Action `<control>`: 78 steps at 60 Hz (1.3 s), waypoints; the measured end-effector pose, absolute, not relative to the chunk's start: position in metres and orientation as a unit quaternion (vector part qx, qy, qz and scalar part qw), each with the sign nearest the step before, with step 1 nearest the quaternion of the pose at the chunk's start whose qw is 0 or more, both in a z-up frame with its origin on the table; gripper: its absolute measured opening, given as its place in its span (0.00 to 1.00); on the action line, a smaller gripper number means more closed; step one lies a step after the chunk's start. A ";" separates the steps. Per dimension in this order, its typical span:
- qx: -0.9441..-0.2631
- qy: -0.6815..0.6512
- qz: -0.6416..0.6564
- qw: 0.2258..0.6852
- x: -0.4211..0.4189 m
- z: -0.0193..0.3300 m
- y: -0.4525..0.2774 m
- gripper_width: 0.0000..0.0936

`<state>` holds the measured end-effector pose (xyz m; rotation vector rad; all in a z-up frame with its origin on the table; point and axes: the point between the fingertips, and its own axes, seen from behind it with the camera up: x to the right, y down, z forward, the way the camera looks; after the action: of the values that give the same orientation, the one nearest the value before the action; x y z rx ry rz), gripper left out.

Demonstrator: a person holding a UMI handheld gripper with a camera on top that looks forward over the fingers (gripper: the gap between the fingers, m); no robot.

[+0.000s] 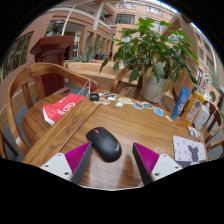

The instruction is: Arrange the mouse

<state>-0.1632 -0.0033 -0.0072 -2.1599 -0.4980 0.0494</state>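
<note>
While the two-finger gripper point(110, 160) with magenta pads stands spread wide and holds nothing, the item to be arranged, a black, rounded plastic computer mouse point(103, 143), lies on the brown wooden table point(140, 125) between and just ahead of the fingertips, a gap showing at either side of it.

Other holdings, placed from the mouse:
- Red folded cloth or bag with white lettering point(62, 106), beyond and to the left, near the table's far-left edge.
- Wooden armchair with curved back point(30, 85), left of the table, past the red item.
- Green leafy potted plant point(148, 55), well beyond, at the far right of the table.
- Row of small cards and oddments point(125, 101), beyond, along the table's middle; too small to identify.
- White patterned card or booklet point(189, 149), to the right, near the table edge.

Condition and risk, as judged: the mouse sits slightly left of centre between the fingers and at an angle to them. Closing as they stand, one pad would likely meet the domed shell first and push or spin it; the smooth curved sides could also let it squirt forward out of the grip.
</note>
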 end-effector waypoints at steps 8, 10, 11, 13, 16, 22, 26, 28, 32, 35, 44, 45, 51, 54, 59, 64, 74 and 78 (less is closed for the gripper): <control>-0.872 -0.195 0.013 0.449 -0.170 -0.007 0.028 0.89; -0.874 -0.193 0.017 0.447 -0.174 -0.008 0.034 0.85; -0.874 -0.191 0.019 0.446 -0.175 -0.009 0.036 0.83; -0.876 -0.189 0.022 0.443 -0.179 -0.010 0.040 0.76; -0.880 -0.185 0.033 0.437 -0.185 -0.012 0.044 0.61; -0.885 -0.171 0.040 0.432 -0.192 -0.014 0.046 0.49; -0.887 -0.167 0.036 0.430 -0.192 -0.014 0.046 0.45; -0.889 -0.164 0.036 0.426 -0.192 -0.015 0.046 0.43; -0.893 -0.155 0.045 0.420 -0.193 -0.013 0.045 0.37; -0.895 -0.151 0.050 0.417 -0.193 -0.013 0.045 0.36; -0.865 -0.147 0.098 0.470 -0.192 0.060 0.030 0.36; -0.858 -0.147 0.104 0.481 -0.191 0.078 0.030 0.36; -0.804 -0.138 0.140 0.561 -0.161 0.190 0.017 0.36; -0.783 -0.132 0.132 0.593 -0.134 0.231 0.017 0.36; -0.765 -0.114 0.091 0.627 -0.065 0.262 0.017 0.36; -0.784 -0.089 0.046 0.613 0.002 0.236 0.031 0.36; -0.862 -0.042 -0.032 0.504 0.111 0.103 0.050 0.36; -0.881 -0.033 -0.051 0.469 0.136 0.065 0.049 0.37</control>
<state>0.1359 0.0490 0.0654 -2.1594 -0.0807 -0.1239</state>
